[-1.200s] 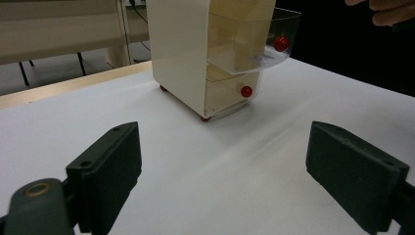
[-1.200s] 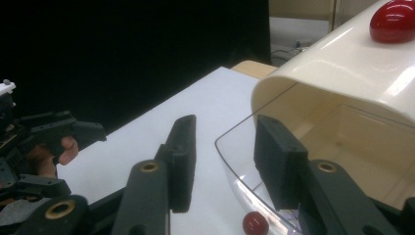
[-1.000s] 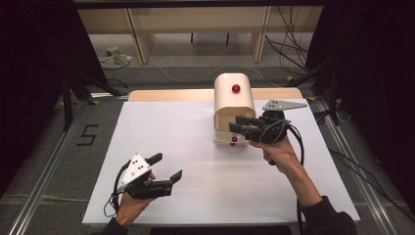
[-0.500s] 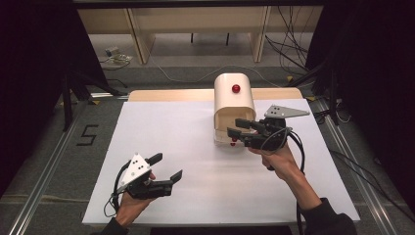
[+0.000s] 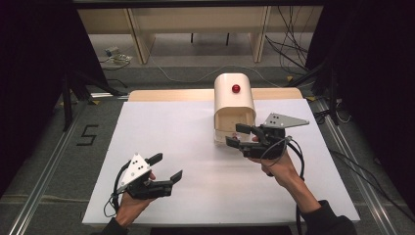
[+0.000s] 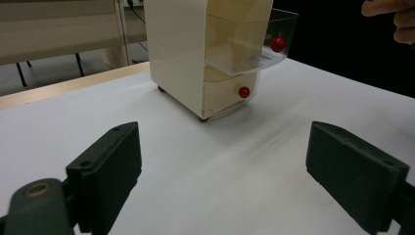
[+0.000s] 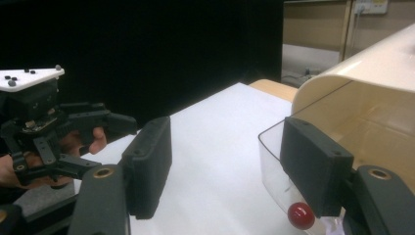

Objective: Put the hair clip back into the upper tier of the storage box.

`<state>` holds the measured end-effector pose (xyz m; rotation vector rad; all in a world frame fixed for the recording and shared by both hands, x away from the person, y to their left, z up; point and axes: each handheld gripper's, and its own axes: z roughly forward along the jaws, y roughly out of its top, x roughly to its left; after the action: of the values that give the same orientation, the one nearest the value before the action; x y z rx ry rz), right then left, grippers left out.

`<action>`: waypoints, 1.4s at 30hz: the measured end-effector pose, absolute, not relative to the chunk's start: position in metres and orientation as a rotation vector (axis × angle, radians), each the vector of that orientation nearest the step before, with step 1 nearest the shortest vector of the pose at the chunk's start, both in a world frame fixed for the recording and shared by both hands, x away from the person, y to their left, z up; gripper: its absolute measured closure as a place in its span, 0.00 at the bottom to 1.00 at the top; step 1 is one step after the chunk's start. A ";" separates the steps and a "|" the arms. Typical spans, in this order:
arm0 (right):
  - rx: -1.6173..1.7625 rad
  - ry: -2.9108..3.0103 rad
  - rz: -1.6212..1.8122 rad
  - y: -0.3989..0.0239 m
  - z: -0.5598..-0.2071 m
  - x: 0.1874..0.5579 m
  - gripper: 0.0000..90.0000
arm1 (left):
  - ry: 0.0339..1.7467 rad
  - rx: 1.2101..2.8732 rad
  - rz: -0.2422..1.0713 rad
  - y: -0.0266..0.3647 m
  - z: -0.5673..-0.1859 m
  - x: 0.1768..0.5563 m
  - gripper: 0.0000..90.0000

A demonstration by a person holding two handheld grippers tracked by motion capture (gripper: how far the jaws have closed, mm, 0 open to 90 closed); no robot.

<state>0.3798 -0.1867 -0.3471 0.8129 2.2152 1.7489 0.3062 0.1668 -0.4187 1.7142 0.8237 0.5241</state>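
A cream cabinet [image 5: 234, 98] with a red button on top stands at the back of the white table [image 5: 195, 147]. Its clear upper drawer [image 6: 254, 39] with a red knob [image 6: 278, 44] is pulled out, while the lower drawer [image 6: 230, 93] sits shut. My right gripper [image 5: 235, 135] is open at the drawer's front. In the right gripper view, one jaw overlaps the clear drawer wall [image 7: 274, 161], and the red knob [image 7: 300, 215] sits just below that jaw. My left gripper [image 5: 169, 165] stays open near the front left, with nothing between its jaws.
A wooden strip [image 5: 166, 94] runs along the table's far edge. Cables [image 5: 293, 44] lie on the floor beyond. A shelf unit [image 5: 195, 24] stands behind the table. Metal rails [image 5: 44, 166] flank the table on both sides.
My right gripper has moved down and toward the near side, and the clear upper drawer has come out with it. The left gripper has stayed put.
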 end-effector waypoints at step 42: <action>0.700 2.147 1.769 -0.195 -0.374 0.350 0.33 | 0.820 1.712 0.518 0.166 -0.419 0.306 0.14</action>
<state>0.3499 -0.1950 -0.3741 0.7005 2.1467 1.7691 0.3060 0.1662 -0.4187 1.7118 0.8201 0.5179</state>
